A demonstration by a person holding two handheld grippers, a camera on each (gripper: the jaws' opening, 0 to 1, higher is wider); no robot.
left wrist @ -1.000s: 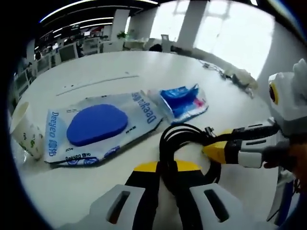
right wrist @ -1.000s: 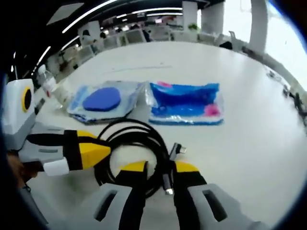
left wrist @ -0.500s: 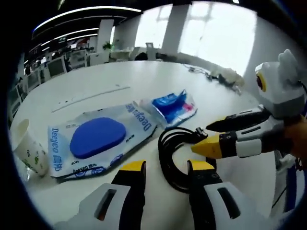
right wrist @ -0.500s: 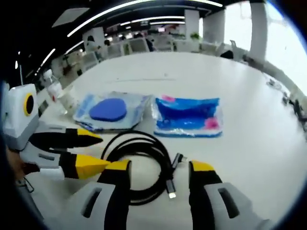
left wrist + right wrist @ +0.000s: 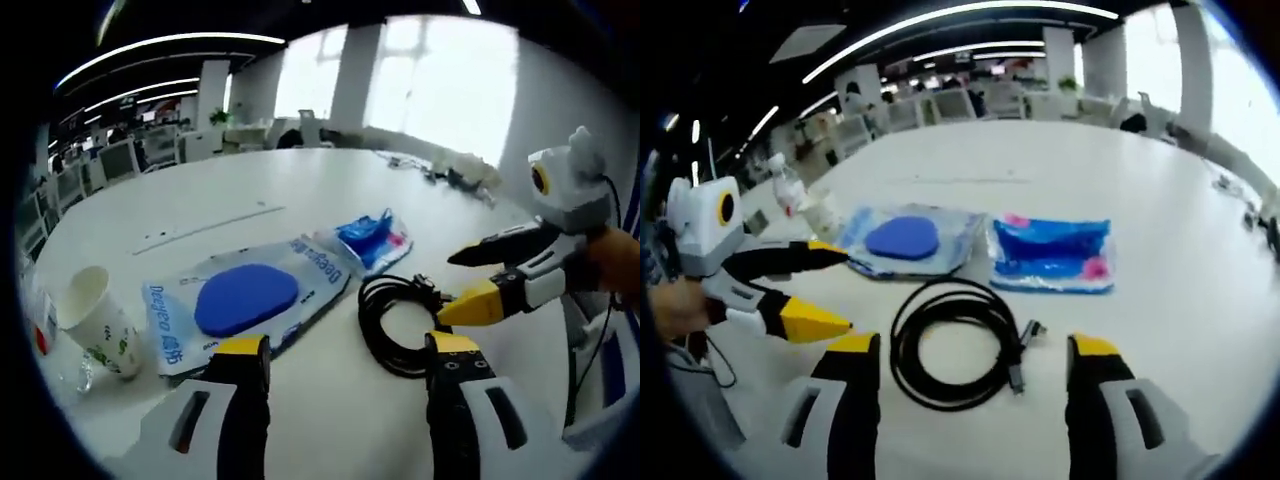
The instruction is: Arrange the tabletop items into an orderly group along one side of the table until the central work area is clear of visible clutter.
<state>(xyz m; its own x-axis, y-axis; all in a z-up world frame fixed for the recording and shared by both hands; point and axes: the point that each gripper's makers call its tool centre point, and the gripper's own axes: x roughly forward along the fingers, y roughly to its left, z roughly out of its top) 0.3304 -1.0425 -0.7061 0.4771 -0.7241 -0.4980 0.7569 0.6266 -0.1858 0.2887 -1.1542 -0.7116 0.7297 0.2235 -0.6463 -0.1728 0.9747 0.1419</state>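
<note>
I've got both grippers hanging over the table (image 5: 1160, 160) with jaws spread wide and empty: left gripper (image 5: 345, 355), right gripper (image 5: 965, 350). The coiled black cable (image 5: 958, 340) lies loose between them, just beside the wipes pack (image 5: 902, 240) and the blue pouch (image 5: 1052, 255). The paper cup (image 5: 98, 322) stands at the edge. My worry: grab one loop and the coil unravels, dragging its plug across both packs

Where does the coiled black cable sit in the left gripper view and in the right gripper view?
Left gripper view: black cable lies right of centre, beside the right gripper.
Right gripper view: it lies low in the centre, between that view's own jaws.
Shared landmark: the wipes pack with the blue oval lid.
</note>
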